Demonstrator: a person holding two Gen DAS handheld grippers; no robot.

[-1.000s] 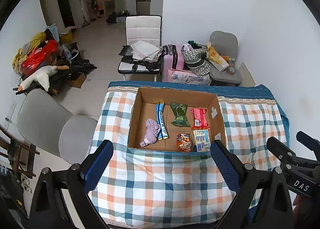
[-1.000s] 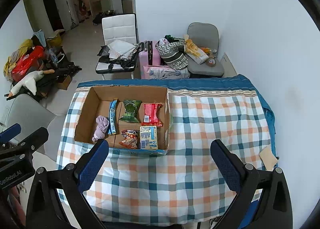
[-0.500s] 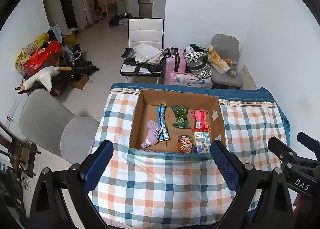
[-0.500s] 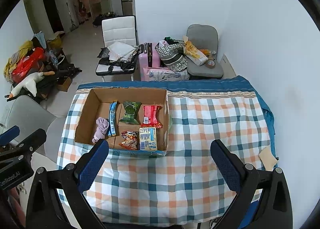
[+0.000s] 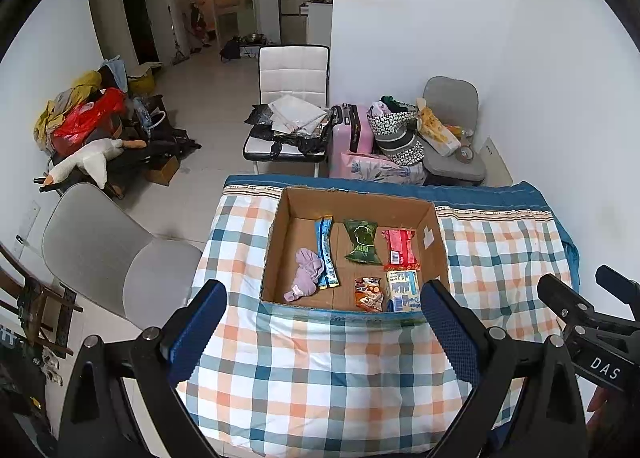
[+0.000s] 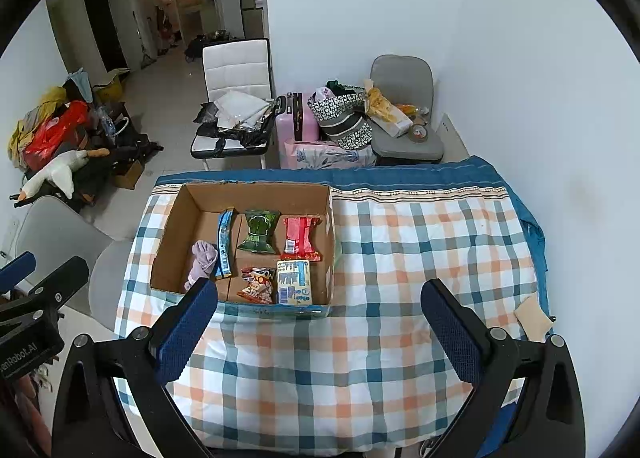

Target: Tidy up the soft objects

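Note:
An open cardboard box (image 5: 276,234) (image 6: 172,225) sits on a table with a checked cloth (image 5: 320,374) (image 6: 400,258). In it lie a purple sock (image 5: 306,272) (image 6: 202,258), a blue packet (image 5: 326,252), a green packet (image 5: 362,246), a red packet (image 5: 400,250), a small orange packet (image 5: 368,294) and a blue-and-yellow packet (image 5: 404,290). My left gripper (image 5: 324,330) is open and empty, high above the table's near side. My right gripper (image 6: 320,330) is open and empty, to the right of the box.
A grey chair (image 5: 104,250) stands left of the table. Behind the table are a white chair (image 5: 292,97), a pink suitcase (image 5: 352,129) and a grey chair with bags (image 5: 452,137). A small beige pad (image 6: 532,318) lies at the table's right edge.
Both grippers have pulled back and risen a little, so the box looks slightly farther. Nothing in the box has moved.

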